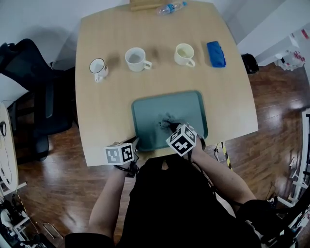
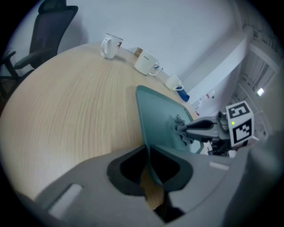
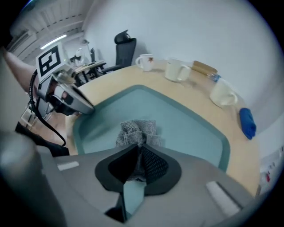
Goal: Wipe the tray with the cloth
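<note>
pinching the cloth [image 3: 136,131], which looked soft and light, by its bunched top, the right tool [image 3: 137,162] held it on the near part of the tray [image 1: 145,109]. the left tool [image 2: 148,167] was closed on the stiff tray's near-left rim. three mugs [image 1: 137,59] stood well beyond the tray, blocking nothing.

Far side of wooden table [image 1: 106,111]
In a row: dark-rimmed mug [image 1: 98,68], white mug [image 1: 136,59], cream mug [image 1: 184,54], blue bundle [image 1: 216,53]; plastic bottle [image 1: 170,7] beyond.

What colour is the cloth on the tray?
The cloth is grey with a fine woven mesh texture. It shows best in the right gripper view.
</note>
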Motion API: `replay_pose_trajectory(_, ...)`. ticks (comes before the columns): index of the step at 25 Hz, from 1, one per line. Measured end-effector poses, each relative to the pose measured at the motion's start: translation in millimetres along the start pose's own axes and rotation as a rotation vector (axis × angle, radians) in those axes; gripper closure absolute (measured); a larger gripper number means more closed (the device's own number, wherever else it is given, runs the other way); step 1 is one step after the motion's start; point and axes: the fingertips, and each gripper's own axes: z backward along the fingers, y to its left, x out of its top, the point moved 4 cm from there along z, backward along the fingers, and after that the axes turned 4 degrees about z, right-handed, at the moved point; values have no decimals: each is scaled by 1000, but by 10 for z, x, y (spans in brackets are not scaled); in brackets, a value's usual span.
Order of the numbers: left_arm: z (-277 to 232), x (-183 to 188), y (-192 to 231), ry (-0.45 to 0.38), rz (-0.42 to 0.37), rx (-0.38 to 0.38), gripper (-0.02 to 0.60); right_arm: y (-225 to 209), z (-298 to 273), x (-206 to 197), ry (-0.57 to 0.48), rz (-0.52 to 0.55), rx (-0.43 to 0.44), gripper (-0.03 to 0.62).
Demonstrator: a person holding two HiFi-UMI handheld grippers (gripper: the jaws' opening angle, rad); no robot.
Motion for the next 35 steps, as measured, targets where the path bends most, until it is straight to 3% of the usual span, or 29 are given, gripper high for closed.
replay_pose_trajectory(6, -15, -7, -19, 9, -25, 27, 545, -969, 310, -706, 74, -205, -175, 556)
replay_pose_trajectory(10, -21, -12, -42, 14, -35, 42, 543, -1194, 411, -894, 83, -258, -225, 556)
replay_pose_trajectory(14, -36, -15, -76, 8, -36, 45, 545, -899, 280, -572, 53, -188, -169, 557)
replay_pose_trajectory(22, -14, 0, -56, -11, -13, 9, 545, 438, -282, 775, -50, 96, 73, 556)
replay_pose_trajectory(26, -17, 6, -42, -14, -12, -6, 545, 663, -385, 986, -70, 148, 118, 556)
replay_pose_trajectory(29, -20, -5, -24, -7, -11, -9, 545, 450, -343, 800, -57, 88, 98, 556)
replay_pose_trajectory(35, -4, -14, -6, -7, -13, 3, 545, -609, -15, 6, 10, -135, -74, 556)
